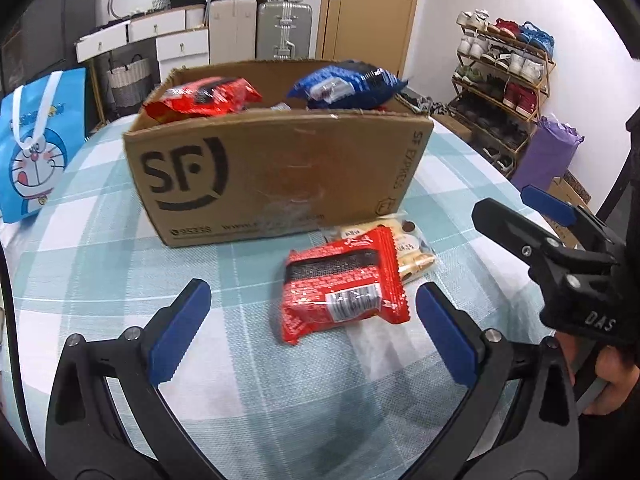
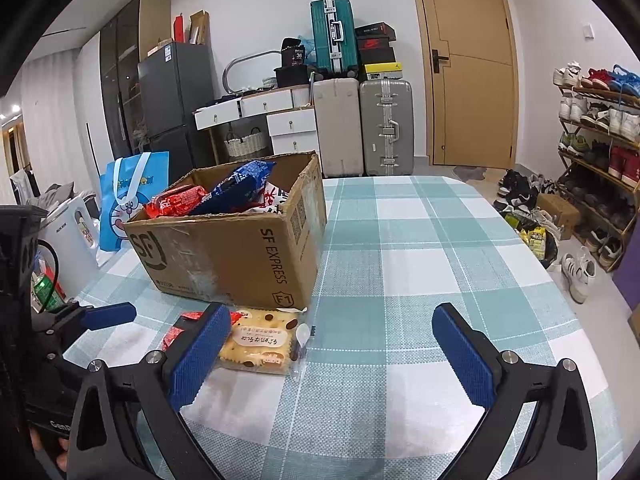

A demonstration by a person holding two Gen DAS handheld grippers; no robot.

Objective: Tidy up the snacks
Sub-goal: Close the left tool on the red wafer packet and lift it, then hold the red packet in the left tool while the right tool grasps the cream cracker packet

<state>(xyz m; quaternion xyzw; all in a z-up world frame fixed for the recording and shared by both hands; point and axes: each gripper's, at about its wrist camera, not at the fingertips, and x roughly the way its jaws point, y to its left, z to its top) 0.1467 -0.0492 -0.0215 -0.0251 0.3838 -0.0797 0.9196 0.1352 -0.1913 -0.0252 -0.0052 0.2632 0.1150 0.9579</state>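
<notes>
Snacks lay before the box (image 1: 276,172). I held my left tool (image 1: 312,316) spread around the red packet (image 1: 344,284) to grab it. My right tool (image 2: 332,344) gaped, idle.

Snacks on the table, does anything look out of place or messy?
Two packets lie outside the cardboard box: a red snack pack lies askew, overlapping a clear cracker pack beside the box's near corner. Inside, the blue bag and red bag poke above the rim, loosely piled.
</notes>
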